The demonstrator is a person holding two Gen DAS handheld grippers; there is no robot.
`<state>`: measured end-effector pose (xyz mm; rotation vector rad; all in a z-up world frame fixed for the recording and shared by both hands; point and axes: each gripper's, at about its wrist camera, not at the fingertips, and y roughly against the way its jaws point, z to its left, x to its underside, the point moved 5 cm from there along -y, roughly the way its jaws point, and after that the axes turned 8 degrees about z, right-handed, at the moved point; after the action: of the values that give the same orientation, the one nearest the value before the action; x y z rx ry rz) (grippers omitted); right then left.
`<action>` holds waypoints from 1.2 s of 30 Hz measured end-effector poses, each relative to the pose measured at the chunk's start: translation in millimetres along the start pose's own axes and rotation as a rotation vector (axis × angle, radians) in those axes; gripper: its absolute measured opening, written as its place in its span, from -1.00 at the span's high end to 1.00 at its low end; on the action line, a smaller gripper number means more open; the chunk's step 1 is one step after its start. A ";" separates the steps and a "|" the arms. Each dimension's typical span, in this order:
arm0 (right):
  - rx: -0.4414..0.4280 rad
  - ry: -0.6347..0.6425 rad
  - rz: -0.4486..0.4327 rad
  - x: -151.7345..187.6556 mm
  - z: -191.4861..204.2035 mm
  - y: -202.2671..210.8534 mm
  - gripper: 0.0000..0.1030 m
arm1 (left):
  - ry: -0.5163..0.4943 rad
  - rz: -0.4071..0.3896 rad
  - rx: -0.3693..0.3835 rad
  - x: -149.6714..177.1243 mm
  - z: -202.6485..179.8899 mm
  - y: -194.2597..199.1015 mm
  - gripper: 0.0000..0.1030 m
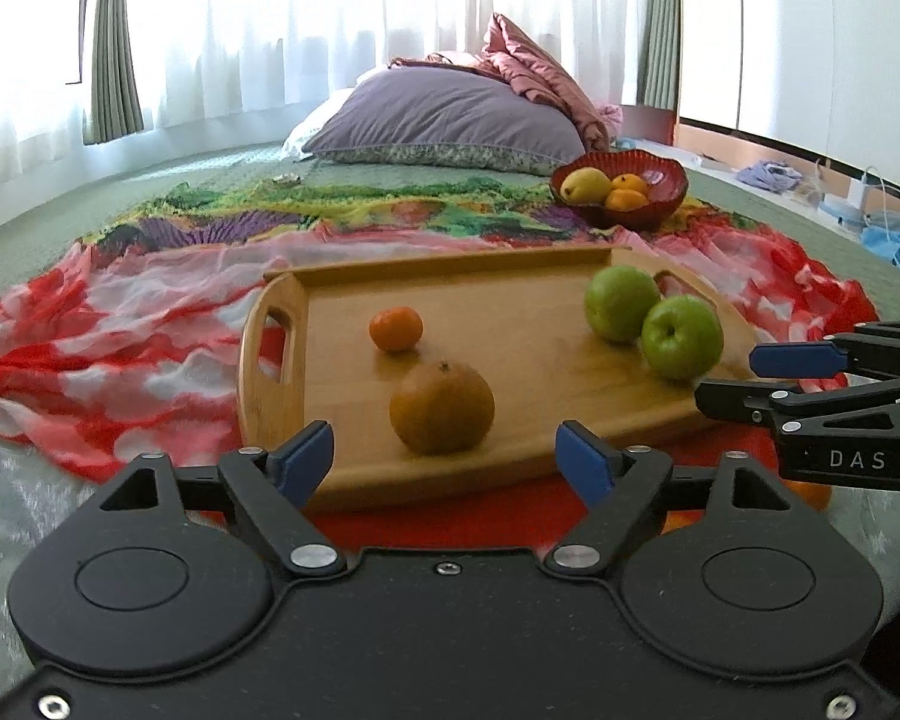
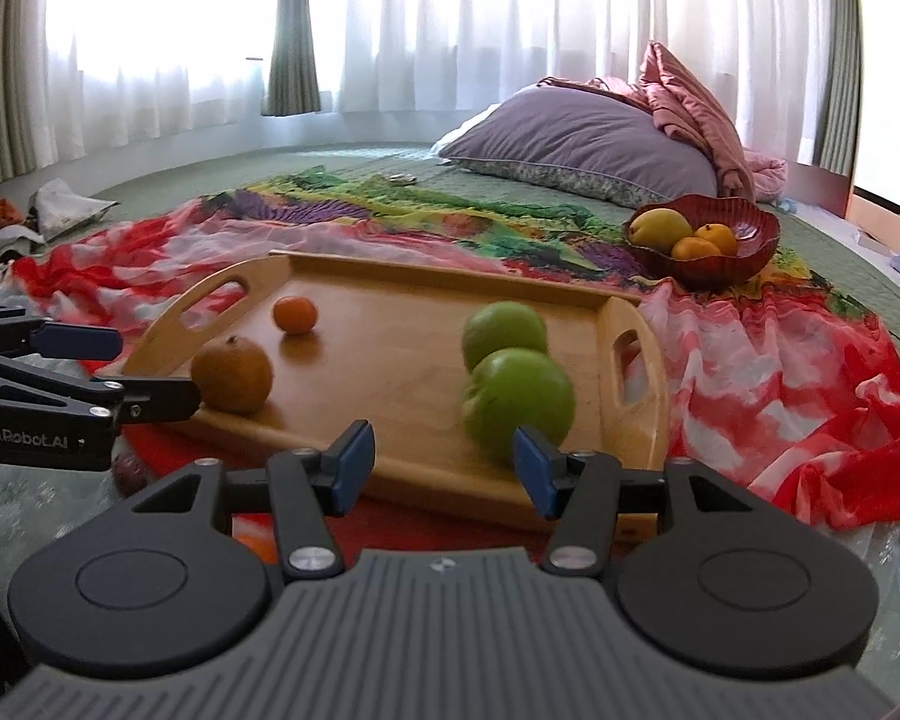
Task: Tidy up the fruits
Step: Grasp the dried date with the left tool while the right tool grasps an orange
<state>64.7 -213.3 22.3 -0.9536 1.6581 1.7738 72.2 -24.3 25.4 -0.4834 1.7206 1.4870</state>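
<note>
From the left wrist, the left gripper [image 1: 444, 459] hangs with fingers apart before the wooden tray [image 1: 510, 420], which carries four fruits: two green apples [image 1: 681, 336], one brown orange [image 1: 441, 407], one small tangerine [image 1: 396, 328]. From the right wrist, the right gripper [image 2: 444, 468] gapes too; the red bowl [image 2: 750, 246] holds three fruits.

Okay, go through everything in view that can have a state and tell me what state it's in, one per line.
Left gripper: open, empty.
Right gripper: open, empty.
Tray: flat on the cloth, holding four fruits.
Green apples: touching, upright.
Big orange: loose on tray.
Small orange: loose on tray.
Bowl: holding three fruits.
</note>
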 end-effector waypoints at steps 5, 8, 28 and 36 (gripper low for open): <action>-0.044 0.013 0.014 11.0 12.2 5.1 -0.33 | 0.012 0.029 0.002 14.6 3.7 3.2 -0.59; -0.069 0.027 0.021 18.3 21.1 8.1 -0.33 | 0.027 0.043 -0.004 21.4 7.1 4.8 -0.59; -0.171 0.108 0.055 41.8 63.1 13.9 -0.35 | 0.029 0.094 0.026 44.0 9.1 5.1 0.03; -0.184 0.131 0.071 47.8 70.5 10.2 -0.35 | 0.042 0.121 0.035 45.8 9.0 -6.9 0.12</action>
<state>17.6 -148.8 -9.1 -1.1265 1.6475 1.9759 52.1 -7.9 -14.0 -0.4009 1.8338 1.5387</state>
